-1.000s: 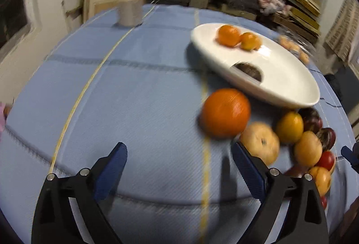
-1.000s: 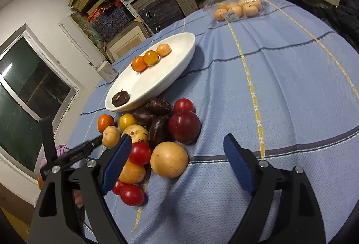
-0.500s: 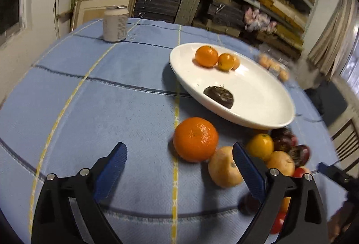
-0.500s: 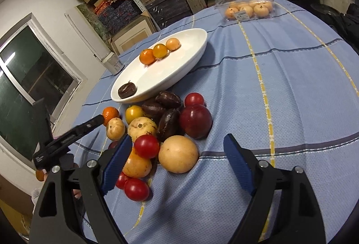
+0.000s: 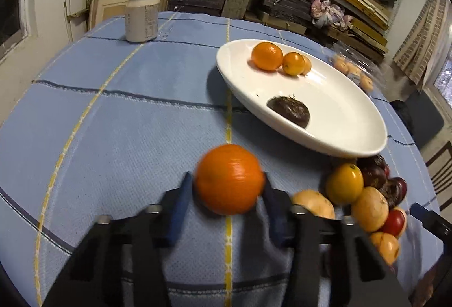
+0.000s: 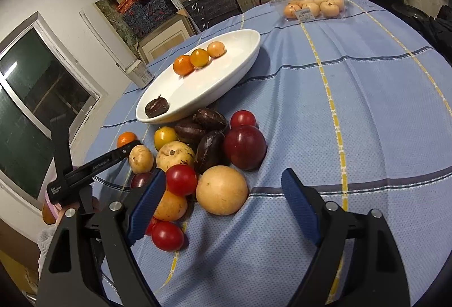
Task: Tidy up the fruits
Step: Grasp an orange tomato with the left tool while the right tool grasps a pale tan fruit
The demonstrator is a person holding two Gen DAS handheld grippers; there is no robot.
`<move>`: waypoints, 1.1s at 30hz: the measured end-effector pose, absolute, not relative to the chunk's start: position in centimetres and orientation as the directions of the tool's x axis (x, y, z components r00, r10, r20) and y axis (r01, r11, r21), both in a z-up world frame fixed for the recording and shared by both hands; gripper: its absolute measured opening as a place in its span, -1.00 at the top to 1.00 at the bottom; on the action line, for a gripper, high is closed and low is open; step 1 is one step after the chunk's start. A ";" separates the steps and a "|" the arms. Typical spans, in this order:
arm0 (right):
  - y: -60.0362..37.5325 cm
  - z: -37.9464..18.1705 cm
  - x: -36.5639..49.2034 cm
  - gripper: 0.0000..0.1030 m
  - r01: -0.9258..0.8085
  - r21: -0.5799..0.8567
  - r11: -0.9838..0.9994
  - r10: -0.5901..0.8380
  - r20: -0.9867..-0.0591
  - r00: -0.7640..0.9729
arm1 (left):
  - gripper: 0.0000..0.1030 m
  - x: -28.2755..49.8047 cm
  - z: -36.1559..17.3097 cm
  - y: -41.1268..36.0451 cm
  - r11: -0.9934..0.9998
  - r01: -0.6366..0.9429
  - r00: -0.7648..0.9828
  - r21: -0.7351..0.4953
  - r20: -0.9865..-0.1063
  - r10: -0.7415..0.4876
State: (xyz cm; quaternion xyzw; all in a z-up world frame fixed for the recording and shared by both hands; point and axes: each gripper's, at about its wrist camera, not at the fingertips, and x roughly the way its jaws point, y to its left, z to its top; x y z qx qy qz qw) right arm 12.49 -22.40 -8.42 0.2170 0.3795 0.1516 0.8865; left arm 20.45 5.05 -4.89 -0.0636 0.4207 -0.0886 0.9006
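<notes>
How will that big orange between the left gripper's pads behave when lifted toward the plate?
The orange is round, so it would probably roll if released on the cloth. It looks firm, so the left gripper, whose jaws have just been closing on it, should hold without crushing. The pads touch only its sides; it could slip.

A large orange [image 5: 229, 179], round and bright, sits on the blue checked cloth of the desk [image 5: 127, 120] on a yellow stripe, just short of the white oval dish [image 5: 347, 114]. In the dish lie three small orange fruits [image 6: 199, 57] in a touching row near one end and a single dark, flattish fruit [image 6: 156, 107] apart near the other. Beside the dish's near rim a loose heap of fruit [image 6: 197, 160] rests on the cloth: dark purple ones next to the rim, a big deep-red plum [image 6: 245, 147], pale yellow round ones, a yellow one and small red tomatoes, most touching.
</notes>
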 end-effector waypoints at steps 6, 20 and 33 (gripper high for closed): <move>-22.4 -8.5 12.6 -0.58 -0.109 0.503 0.857 0.441 -0.609 0.659 | 0.14 19.0 -4.8 5.8 0.965 0.108 0.617 -0.237 -0.745 -0.252; -20.8 -9.4 12.7 -0.18 -0.177 0.502 0.847 0.502 -0.642 0.579 | 0.13 16.3 -5.1 4.1 0.988 0.138 0.631 -0.068 -0.763 -0.140; -18.6 -9.9 13.2 -0.01 -0.167 0.296 0.940 0.334 -0.716 0.613 | -0.18 16.1 -5.3 3.4 0.984 0.167 0.624 -0.054 -0.767 -0.148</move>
